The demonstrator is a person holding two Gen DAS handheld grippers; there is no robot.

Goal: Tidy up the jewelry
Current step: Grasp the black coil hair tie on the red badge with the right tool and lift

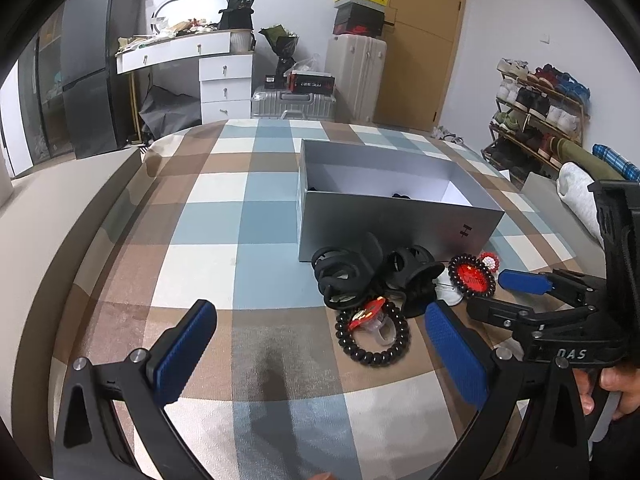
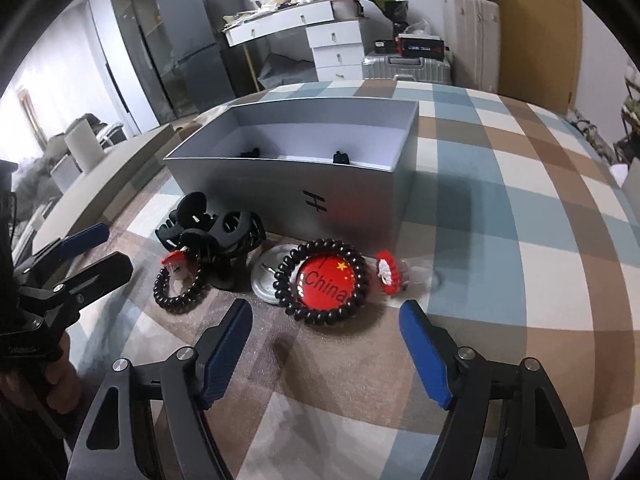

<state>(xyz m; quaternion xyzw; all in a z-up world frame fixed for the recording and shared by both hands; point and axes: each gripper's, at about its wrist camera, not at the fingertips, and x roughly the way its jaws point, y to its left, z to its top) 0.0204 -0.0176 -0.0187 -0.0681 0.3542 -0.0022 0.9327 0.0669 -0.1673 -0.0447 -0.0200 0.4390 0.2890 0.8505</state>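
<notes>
The grey box (image 2: 288, 196) is lying open-topped on the checked bed cover (image 2: 500, 208), long axis running left-right in the right wrist view, w/ the jewelry just in front of its near wall. Two dark items inside are mostly hidden by that wall. The red badge (image 2: 326, 278) is sitting face up inside a black coil bracelet (image 2: 320, 282); the hair claws (image 2: 216, 236) are overlapping, hard to separate. The right gripper (image 2: 326, 318) is hovering before the badge, fingers apart, nothing between. The left gripper (image 1: 320, 324) is wide apart too, empty.
</notes>
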